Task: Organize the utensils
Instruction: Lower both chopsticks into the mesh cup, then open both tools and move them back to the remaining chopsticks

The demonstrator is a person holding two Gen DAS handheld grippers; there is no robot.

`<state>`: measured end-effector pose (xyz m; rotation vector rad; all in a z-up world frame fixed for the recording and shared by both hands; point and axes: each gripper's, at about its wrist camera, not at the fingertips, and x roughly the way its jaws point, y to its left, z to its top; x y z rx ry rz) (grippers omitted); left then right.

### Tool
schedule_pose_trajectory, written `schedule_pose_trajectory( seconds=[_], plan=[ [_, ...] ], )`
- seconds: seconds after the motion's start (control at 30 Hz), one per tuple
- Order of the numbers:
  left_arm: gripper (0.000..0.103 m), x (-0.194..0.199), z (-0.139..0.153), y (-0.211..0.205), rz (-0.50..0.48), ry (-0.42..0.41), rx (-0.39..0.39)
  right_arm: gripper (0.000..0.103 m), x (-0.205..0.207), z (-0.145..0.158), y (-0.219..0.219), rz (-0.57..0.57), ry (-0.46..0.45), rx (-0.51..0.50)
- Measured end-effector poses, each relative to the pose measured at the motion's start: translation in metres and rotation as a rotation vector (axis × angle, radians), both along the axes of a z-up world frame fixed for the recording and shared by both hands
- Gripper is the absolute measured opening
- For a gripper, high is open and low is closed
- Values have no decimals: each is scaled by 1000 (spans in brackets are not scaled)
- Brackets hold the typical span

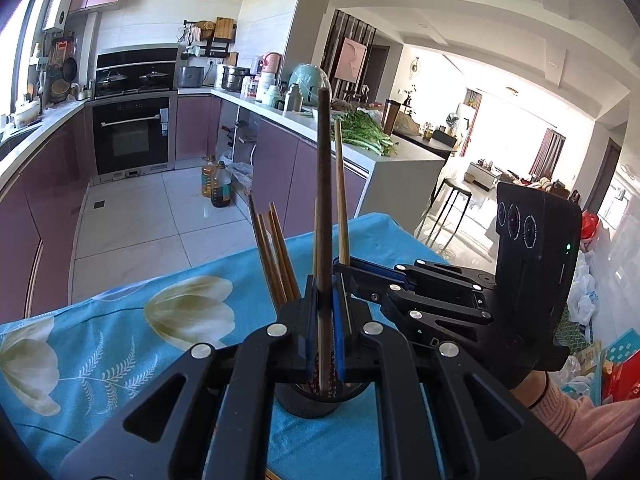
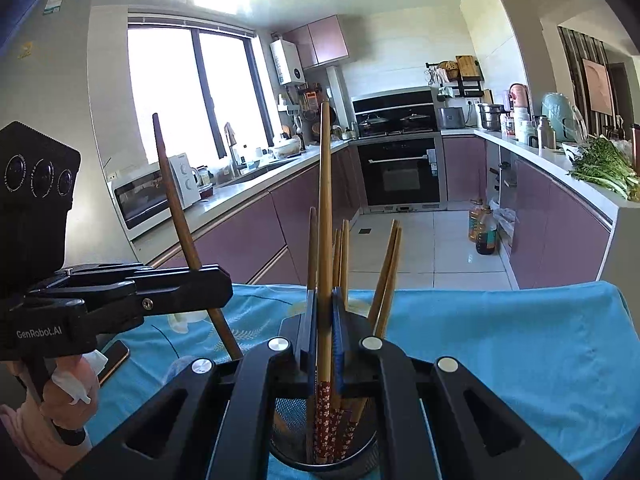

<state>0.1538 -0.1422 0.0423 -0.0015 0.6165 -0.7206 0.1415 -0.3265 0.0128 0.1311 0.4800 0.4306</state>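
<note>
A black mesh utensil cup (image 2: 324,446) stands on the blue flowered cloth (image 2: 500,344) and holds several wooden chopsticks (image 2: 386,276). It also shows in the left wrist view (image 1: 320,400). My left gripper (image 1: 325,316) is shut on a dark brown chopstick (image 1: 323,184), upright over the cup. In the right wrist view this gripper (image 2: 200,286) comes in from the left with its chopstick (image 2: 176,208) tilted. My right gripper (image 2: 325,336) is shut on a light wooden chopstick (image 2: 325,208) with a red flowered end, its tip inside the cup. It shows at the right in the left wrist view (image 1: 352,270).
A phone (image 2: 114,360) lies on the cloth at the left. Behind the table are a tiled floor, purple cabinets, an oven (image 2: 400,172) and oil bottles (image 1: 218,184). Green vegetables (image 1: 366,132) lie on the counter.
</note>
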Motion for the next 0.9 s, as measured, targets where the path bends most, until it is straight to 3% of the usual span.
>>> schedule_pose_trajectory(
  seconds=[0.37,0.9],
  plan=[
    [8,14,-31,-14,-32,84,68,6,4,-22,2,23,105,-39],
    [8,37,-52,-15,-1,134,76,8,14,-23,1,7,137,-32]
  ],
)
